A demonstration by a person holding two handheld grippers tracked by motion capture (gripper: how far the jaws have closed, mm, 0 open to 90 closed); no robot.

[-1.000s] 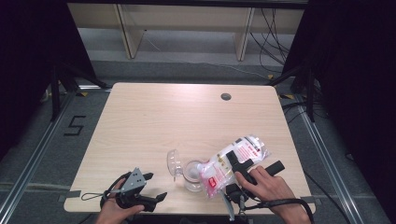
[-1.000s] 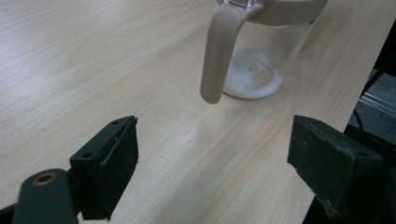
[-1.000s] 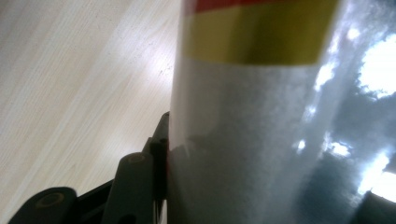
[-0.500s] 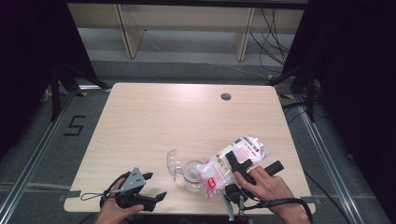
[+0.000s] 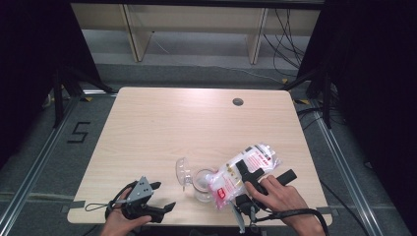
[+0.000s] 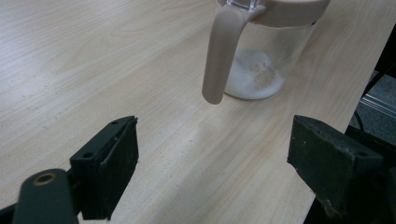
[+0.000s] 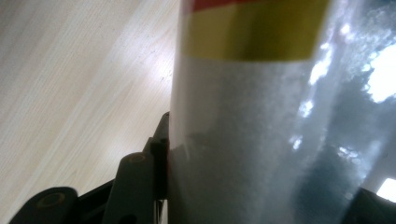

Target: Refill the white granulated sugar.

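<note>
One bag (image 7: pixel 261 140) blocking right tongs (image 5: pixel 255 173), label cut off

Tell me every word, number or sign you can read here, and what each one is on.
"5": black mark on the grey floor, left of the table.
Red print on the white label of the plastic bag: too small and blurred to read.
Red and yellow bands on the bag, in the right gripper view: no letters legible.

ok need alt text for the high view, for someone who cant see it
The right gripper tilts a clear bag of white powder over a small clear jar near the front edge of a wooden table. The left gripper rests open at the front left.
</note>
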